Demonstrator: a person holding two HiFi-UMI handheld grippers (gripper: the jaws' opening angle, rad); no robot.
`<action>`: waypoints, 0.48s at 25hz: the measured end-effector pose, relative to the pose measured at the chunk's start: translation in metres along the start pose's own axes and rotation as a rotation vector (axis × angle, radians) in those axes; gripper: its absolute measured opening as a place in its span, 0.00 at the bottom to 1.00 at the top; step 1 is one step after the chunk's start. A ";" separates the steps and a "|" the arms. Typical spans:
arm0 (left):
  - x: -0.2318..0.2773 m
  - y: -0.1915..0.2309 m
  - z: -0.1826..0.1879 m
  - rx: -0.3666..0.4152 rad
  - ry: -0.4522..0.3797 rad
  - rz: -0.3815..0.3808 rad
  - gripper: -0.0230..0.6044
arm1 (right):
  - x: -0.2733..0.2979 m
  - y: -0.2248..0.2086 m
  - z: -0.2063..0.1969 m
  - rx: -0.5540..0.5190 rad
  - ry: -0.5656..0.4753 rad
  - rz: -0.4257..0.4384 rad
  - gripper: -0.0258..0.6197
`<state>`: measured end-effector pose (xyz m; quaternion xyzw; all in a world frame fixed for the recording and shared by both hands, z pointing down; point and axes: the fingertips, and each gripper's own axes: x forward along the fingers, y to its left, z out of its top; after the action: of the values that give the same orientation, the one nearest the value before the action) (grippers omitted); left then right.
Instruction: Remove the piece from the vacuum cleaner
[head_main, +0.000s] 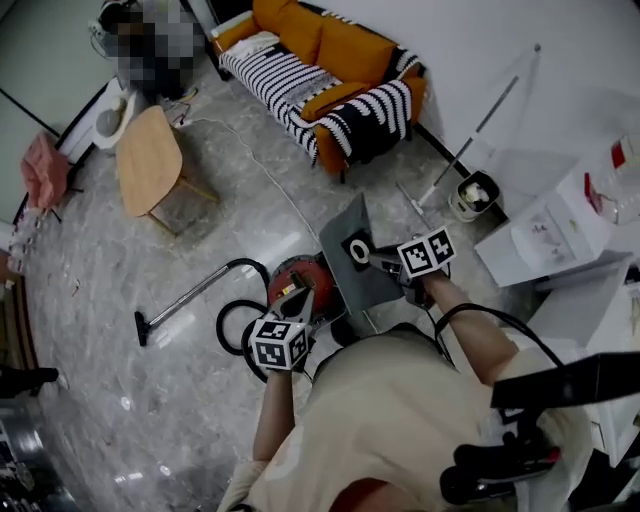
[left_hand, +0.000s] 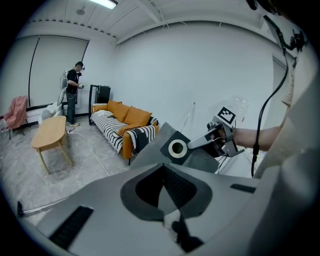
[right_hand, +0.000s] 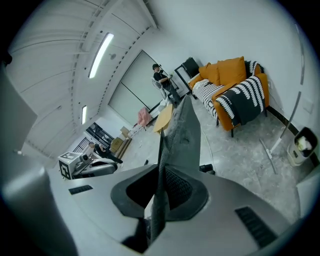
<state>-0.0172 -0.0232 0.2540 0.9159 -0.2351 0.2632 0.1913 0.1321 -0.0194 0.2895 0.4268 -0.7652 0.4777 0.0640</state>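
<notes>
Left gripper (left_hand: 164, 170) and right gripper (right_hand: 161, 166) both clamp the grey dust bag (left_hand: 205, 162) beside the red vacuum cleaner (head_main: 298, 280), ring collar (left_hand: 176, 148) plain in the left gripper view, edge-on in the right's.

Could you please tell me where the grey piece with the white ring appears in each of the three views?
Head view: the grey piece lies at centre, slightly right.
Left gripper view: right of centre, with its ring facing the camera.
Right gripper view: edge-on, running up the centre.
Shared landmark: the orange sofa.
</notes>
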 end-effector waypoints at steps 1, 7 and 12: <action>0.003 -0.008 -0.002 0.001 0.005 0.003 0.04 | -0.007 -0.003 -0.004 0.002 -0.003 0.006 0.09; 0.027 -0.083 -0.011 0.000 0.023 -0.001 0.04 | -0.069 -0.035 -0.038 0.038 -0.016 0.030 0.09; 0.037 -0.132 -0.030 -0.050 0.028 0.034 0.04 | -0.101 -0.071 -0.079 0.099 0.025 0.056 0.09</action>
<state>0.0694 0.0869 0.2694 0.9030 -0.2544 0.2730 0.2129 0.2216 0.0896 0.3283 0.4018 -0.7515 0.5218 0.0387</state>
